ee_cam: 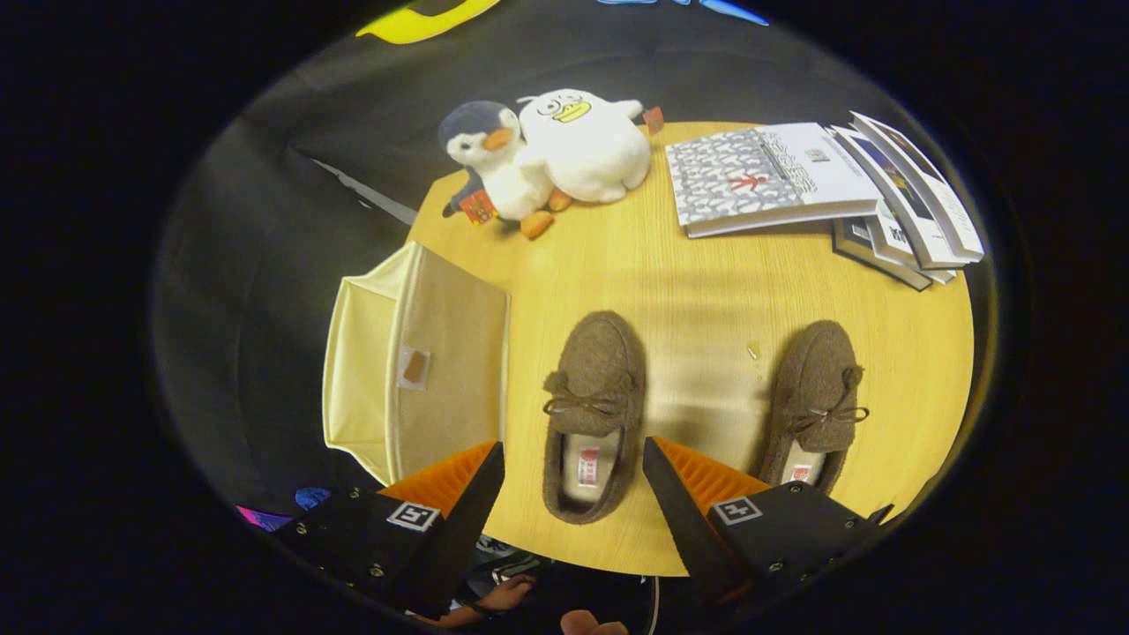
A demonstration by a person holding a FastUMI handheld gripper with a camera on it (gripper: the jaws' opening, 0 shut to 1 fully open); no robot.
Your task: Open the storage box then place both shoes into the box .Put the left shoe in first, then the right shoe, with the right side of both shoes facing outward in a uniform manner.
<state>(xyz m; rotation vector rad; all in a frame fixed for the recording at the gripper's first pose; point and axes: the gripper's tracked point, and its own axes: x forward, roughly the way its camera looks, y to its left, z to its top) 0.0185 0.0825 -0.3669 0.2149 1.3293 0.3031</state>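
Note:
Two brown moccasin shoes with bows lie on the round wooden table (688, 265), toes pointing away from me. One shoe (593, 388) lies beside the storage box, and its heel end sits between my fingers, seen from above. The other shoe (816, 397) lies just beyond my right finger (697, 481). The beige fabric storage box (450, 353) stands at the table's left edge, ahead of my left finger (450, 481). Its flat lid, which carries a small pull tab (414, 366), is down. My gripper (573, 448) is open and holds nothing.
Two plush toys, a penguin (494, 163) and a white duck (586, 141), sit at the table's far side. A fanned stack of books (820, 181) lies at the far right. A person's hand (507, 595) shows below the table's near edge.

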